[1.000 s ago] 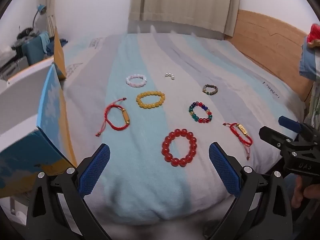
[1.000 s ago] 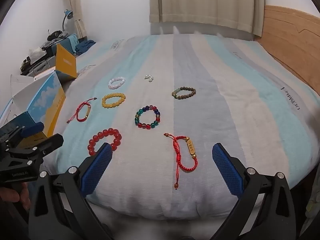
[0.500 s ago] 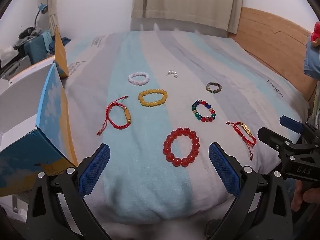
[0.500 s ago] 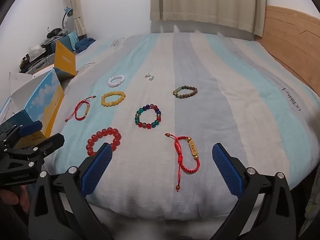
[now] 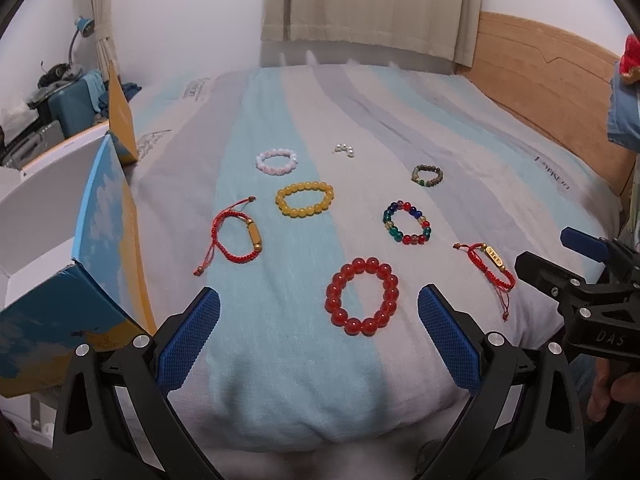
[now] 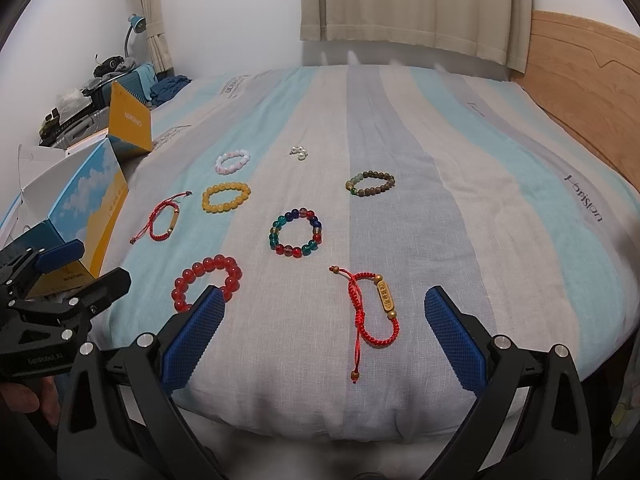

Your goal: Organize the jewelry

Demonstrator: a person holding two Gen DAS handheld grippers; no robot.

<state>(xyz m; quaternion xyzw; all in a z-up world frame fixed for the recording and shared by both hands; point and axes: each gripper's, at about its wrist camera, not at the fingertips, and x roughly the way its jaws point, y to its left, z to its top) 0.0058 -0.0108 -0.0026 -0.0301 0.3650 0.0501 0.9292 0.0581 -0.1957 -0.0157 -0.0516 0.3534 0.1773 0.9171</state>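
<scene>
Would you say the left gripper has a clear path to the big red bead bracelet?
Probably yes: the left gripper is open, and the red bead bracelet lies just ahead on the bed with nothing between them.

"DAS" stands on the right hand-held gripper.

hand-held gripper | black frame | blue textured pads | silver screws

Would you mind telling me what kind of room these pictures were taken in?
Most likely a bedroom: bracelets lie on a bed with a striped sheet, a wooden headboard runs alongside, and curtains hang behind.
</scene>
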